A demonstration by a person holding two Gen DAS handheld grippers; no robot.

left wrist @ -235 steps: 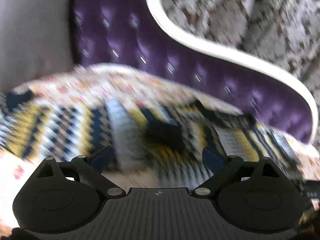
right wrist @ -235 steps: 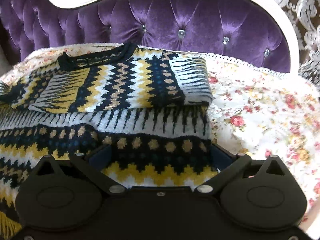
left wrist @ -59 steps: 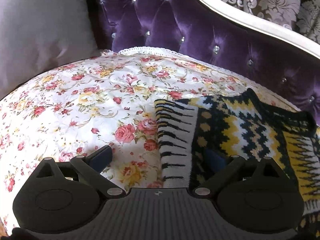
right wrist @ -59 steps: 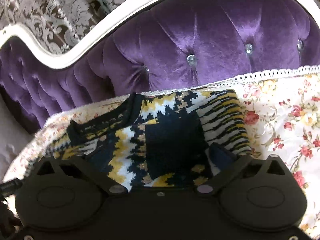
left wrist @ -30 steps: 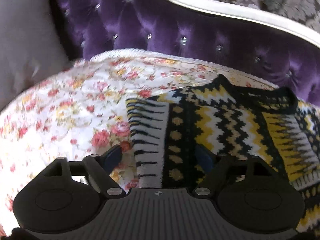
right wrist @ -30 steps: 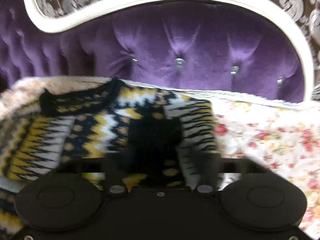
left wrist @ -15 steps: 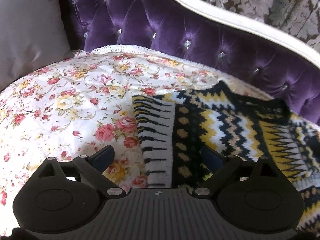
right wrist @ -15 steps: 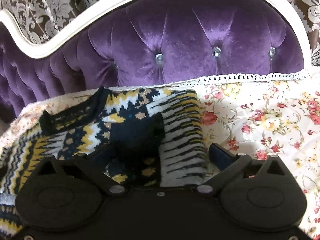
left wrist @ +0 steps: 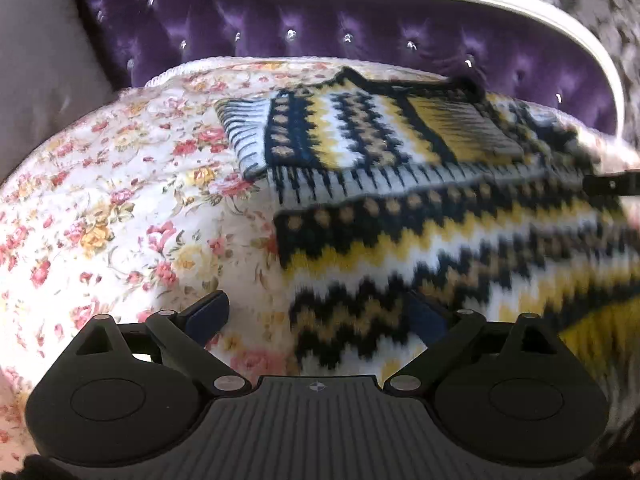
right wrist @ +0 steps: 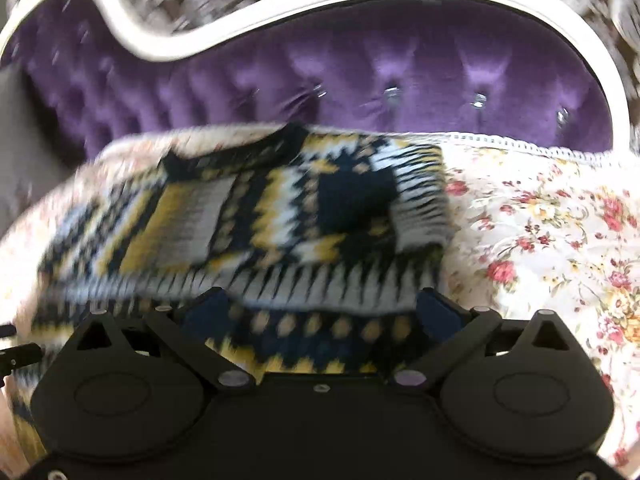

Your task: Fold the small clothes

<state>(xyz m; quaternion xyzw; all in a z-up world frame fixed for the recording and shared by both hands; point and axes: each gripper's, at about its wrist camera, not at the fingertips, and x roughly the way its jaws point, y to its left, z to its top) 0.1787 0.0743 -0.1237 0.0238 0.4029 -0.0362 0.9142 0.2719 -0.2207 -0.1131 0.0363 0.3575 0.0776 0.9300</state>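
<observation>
A patterned knit sweater (left wrist: 400, 184), sleeves folded in, lies on the floral bedspread (left wrist: 120, 200) at centre frame. Left tongs (left wrist: 316, 316) and right tongs (right wrist: 320, 312) gape empty above it. Soft and floppy, it looks best pinched at hem corners.

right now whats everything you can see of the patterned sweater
The sweater is a knit with navy, yellow, white and tan zigzag bands and a dark ribbed collar. It lies flat on the floral bedspread in front of the purple tufted headboard, both sleeves folded in across the chest. Neither open gripper grips it; the lower body lies unfolded toward the cameras.
</observation>
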